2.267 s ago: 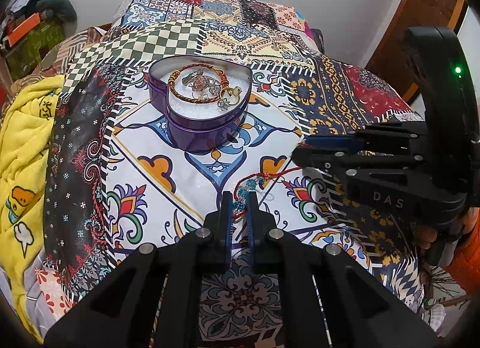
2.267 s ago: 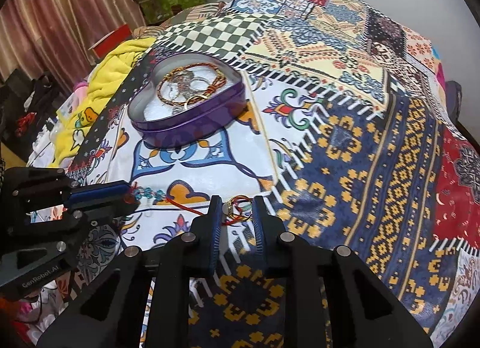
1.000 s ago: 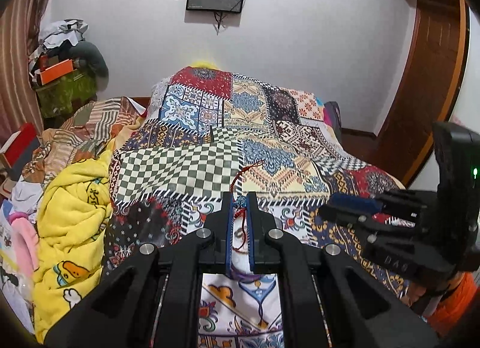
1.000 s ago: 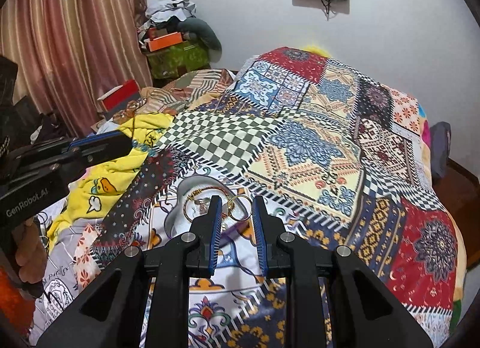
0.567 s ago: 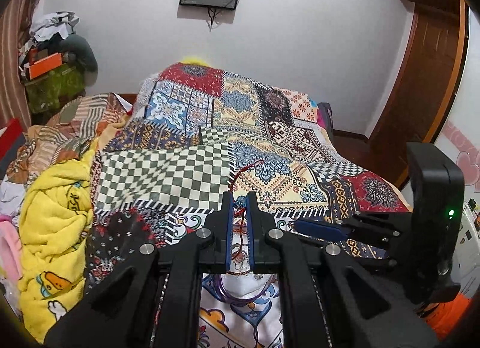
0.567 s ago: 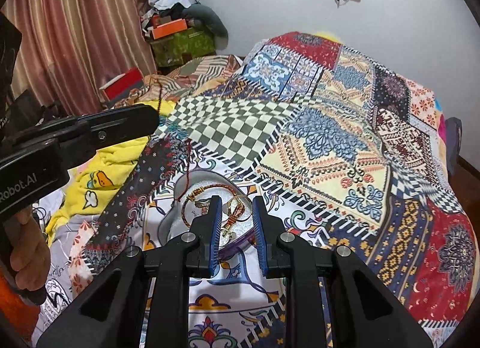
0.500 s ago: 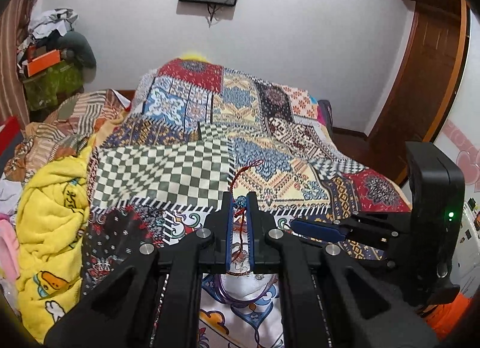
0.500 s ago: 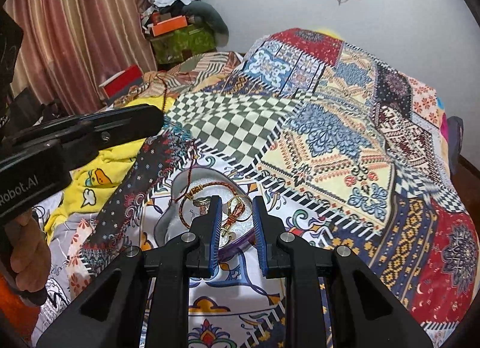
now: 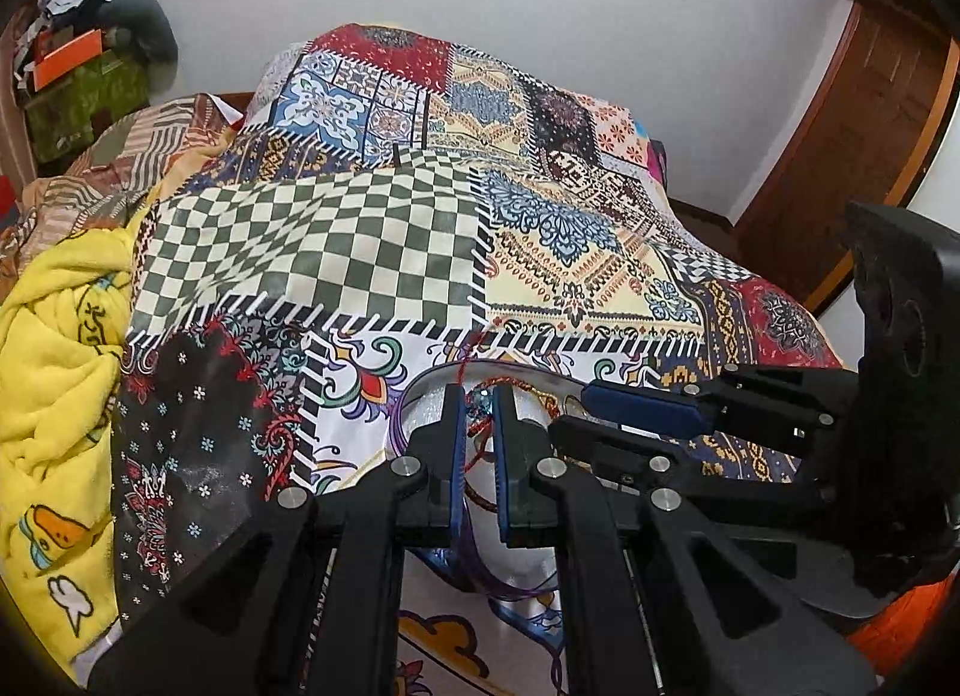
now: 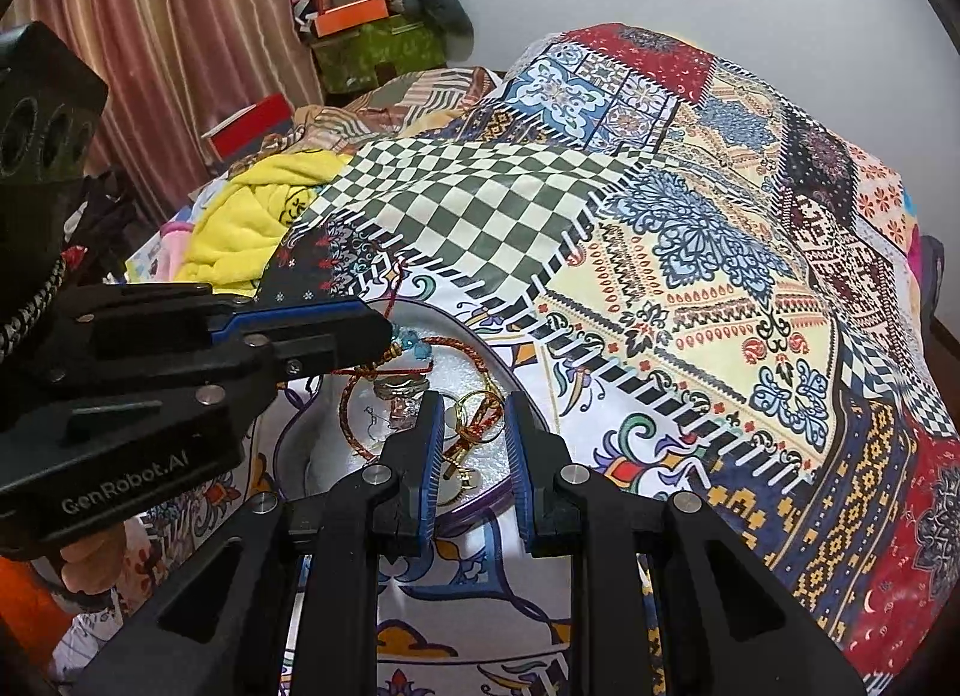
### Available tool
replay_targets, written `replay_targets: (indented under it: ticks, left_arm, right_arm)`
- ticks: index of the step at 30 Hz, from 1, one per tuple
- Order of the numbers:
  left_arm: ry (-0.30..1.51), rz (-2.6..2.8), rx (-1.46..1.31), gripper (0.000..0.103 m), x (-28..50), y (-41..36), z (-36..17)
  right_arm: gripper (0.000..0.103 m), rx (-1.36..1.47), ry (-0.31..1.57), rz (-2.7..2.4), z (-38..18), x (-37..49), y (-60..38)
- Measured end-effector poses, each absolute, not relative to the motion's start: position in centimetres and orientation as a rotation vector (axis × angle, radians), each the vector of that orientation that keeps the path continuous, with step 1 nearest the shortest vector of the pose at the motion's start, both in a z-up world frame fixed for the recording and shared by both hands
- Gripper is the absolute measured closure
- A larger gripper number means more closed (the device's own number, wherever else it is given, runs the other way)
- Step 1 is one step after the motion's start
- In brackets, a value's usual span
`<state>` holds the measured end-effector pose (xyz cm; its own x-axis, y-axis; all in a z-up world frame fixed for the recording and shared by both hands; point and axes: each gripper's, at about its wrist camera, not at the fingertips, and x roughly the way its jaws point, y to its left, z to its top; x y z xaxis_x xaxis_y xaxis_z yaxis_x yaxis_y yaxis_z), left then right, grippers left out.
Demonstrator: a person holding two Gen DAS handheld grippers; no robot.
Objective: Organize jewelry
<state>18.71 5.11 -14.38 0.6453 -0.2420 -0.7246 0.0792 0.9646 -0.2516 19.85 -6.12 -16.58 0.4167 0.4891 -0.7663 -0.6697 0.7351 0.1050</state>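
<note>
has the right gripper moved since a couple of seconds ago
Yes. The right gripper went from low over the quilt short of the purple heart-shaped tin to above the tin, jaws now open, gold rings below them.

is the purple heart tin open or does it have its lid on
Open. The purple heart tin shows no lid; its white lining and a braided bangle inside are visible from above.

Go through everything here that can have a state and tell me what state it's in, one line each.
Left gripper: shut on the red cord bracelet, above the tin.
Right gripper: jaws open, over the tin.
Gold rings: between the open right fingers; grip cannot be told.
Purple heart-shaped tin: open, lid not in view, jewelry inside.
Braided bangle: lying inside the tin.
</note>
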Motion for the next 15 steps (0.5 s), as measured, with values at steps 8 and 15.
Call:
replay_targets:
  ticks: [8, 15]
  left_arm:
    - [0.867, -0.184, -0.203, 0.096, 18.4, 5.2, -14.4]
    - [0.813, -0.135, -0.179, 0.074, 16.9, 5.8, -12.0]
  right_arm:
    - [0.084, -0.244, 0.867, 0.757, -16.4, 19.6, -5.8]
    - [0.084, -0.245, 0.877, 0.753, -15.7, 19.4, -6.0]
